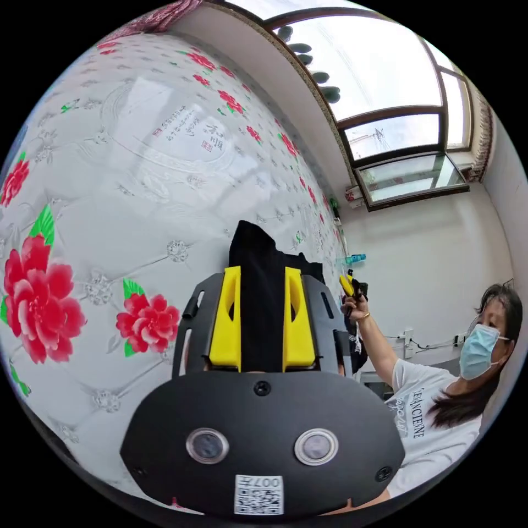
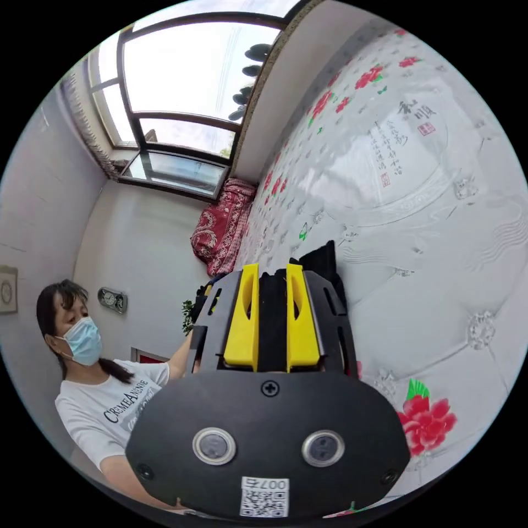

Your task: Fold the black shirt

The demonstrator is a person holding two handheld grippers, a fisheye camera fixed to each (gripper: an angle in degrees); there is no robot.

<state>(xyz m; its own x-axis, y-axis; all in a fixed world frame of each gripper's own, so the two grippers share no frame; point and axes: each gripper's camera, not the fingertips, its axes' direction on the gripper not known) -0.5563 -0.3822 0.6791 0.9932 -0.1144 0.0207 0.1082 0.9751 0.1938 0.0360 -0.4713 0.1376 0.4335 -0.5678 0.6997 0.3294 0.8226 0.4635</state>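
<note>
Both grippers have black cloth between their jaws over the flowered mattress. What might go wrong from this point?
1. The left gripper holds a thick wad of the black shirt, so layers may bunch and leave an uneven fold.
2. The right gripper grips a narrower strip of shirt; it could slip out if the cloth is pulled taut.
3. The glossy flowered mattress looks slick, so the laid shirt might slide.

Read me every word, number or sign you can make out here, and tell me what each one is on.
"CREME A…" on the person's white T-shirt; remaining print too blurred.
Black brush calligraphy and red seals on the white flowered mattress: too small.
White code sticker on the black camera housing: label, left unread.
Wall clock: numerals too small.
</note>
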